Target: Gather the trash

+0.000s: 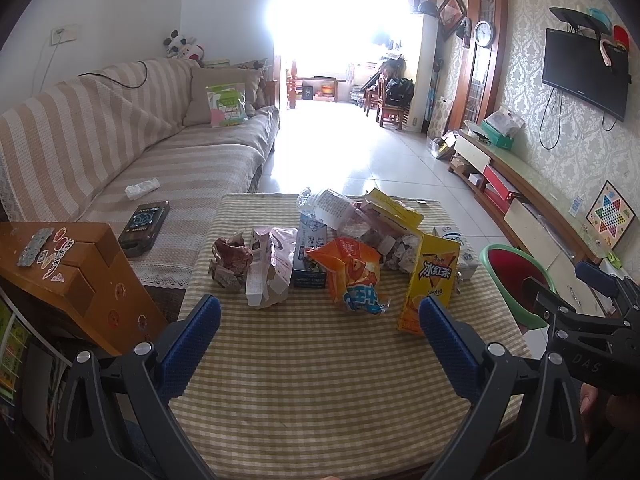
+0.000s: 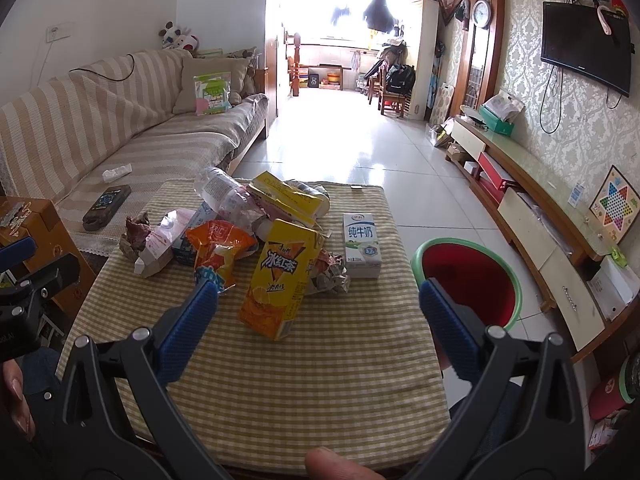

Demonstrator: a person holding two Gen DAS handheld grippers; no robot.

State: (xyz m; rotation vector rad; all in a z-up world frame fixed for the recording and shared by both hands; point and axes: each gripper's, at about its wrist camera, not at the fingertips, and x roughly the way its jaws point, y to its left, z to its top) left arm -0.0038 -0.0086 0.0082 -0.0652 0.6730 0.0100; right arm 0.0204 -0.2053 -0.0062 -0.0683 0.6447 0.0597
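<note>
A heap of trash lies on a checked tablecloth [image 1: 320, 380] [image 2: 320, 380]: a yellow iced-tea carton [image 1: 430, 280] [image 2: 280, 284], an orange snack bag [image 1: 352, 276] [image 2: 218, 254], a white milk carton [image 2: 361, 246] [image 1: 460, 246], a crushed clear bottle [image 1: 324, 206] [image 2: 224, 192], a pink wrapper [image 1: 268, 264] and crumpled paper [image 2: 330, 274]. A red bin with a green rim [image 1: 516, 276] [image 2: 468, 280] stands right of the table. My left gripper [image 1: 320, 316] is open and empty, short of the heap. My right gripper [image 2: 320, 300] is open and empty, near the tea carton.
A striped sofa [image 1: 120, 132] with a dark remote-like box [image 1: 145, 228] runs along the left. A wooden side table [image 1: 68, 276] stands at the near left. A low TV cabinet [image 2: 540, 216] lines the right wall. Tiled floor [image 2: 360, 140] stretches beyond.
</note>
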